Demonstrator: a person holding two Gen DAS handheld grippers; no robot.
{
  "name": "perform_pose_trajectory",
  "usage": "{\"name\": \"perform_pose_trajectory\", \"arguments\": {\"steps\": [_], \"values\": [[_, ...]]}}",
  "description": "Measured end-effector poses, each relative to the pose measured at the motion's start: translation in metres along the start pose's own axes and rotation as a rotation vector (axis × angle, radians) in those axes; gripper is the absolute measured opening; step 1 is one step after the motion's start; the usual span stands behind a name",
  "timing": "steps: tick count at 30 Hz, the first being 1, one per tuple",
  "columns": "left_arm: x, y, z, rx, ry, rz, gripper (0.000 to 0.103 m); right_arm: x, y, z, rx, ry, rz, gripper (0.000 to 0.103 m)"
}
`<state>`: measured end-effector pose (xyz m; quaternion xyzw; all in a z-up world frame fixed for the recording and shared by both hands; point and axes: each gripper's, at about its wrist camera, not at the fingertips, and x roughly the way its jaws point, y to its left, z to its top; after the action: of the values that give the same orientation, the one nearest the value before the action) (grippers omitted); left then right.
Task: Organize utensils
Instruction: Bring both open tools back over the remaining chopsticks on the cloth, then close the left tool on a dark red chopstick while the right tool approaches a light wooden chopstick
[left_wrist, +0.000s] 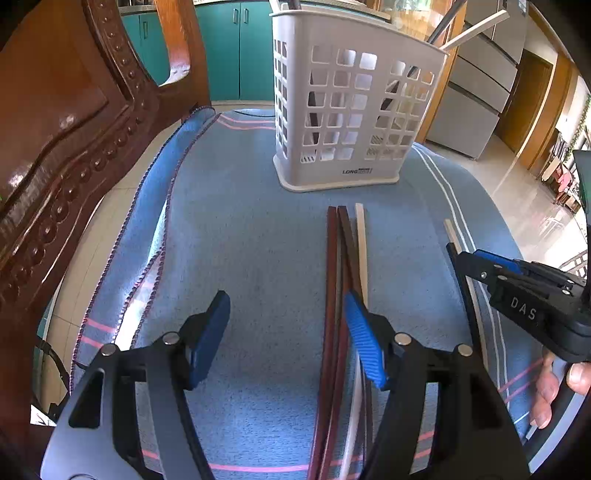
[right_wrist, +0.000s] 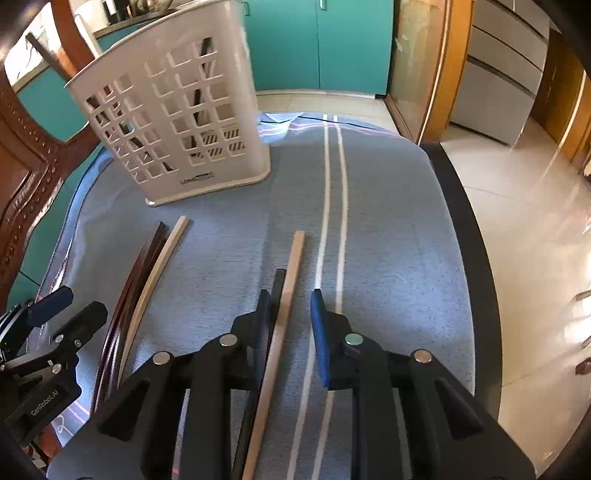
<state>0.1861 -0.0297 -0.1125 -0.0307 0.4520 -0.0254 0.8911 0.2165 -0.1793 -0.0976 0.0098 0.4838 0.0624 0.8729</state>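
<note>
Light, stiff, slippery chopsticks (right_wrist: 275, 350) want a mid-shaft pinch; right tongs (right_wrist: 291, 314) straddle them unclenched, left tongs (left_wrist: 284, 332) released.

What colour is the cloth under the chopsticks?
The towel-like cloth is light blue with two white stripes, plus pink lines near its edges. The right wrist view shows it best.

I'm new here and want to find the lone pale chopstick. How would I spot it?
Start at the white slotted utensil holder on the blue cloth. Toward the right gripper lies a pale wooden chopstick beside a black one, apart from the reddish-brown bundle.
</note>
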Motion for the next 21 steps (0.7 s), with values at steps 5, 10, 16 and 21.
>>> {"name": "perform_pose_trajectory", "arguments": {"steps": [5,10,16,21], "values": [[0.003,-0.001,-0.001,0.006,0.010,0.005,0.065,0.005,0.003,-0.002,0.010,0.009,0.019,0.016],[0.005,0.000,-0.001,0.006,0.019,0.008,0.065,0.002,-0.005,-0.003,0.084,0.012,0.104,0.014],[0.006,-0.003,-0.001,0.012,0.027,0.011,0.065,-0.007,-0.004,-0.002,0.123,0.021,0.223,0.013],[0.009,-0.001,-0.001,0.006,0.037,0.015,0.067,-0.008,-0.006,0.000,0.105,0.011,0.140,0.013]]}}
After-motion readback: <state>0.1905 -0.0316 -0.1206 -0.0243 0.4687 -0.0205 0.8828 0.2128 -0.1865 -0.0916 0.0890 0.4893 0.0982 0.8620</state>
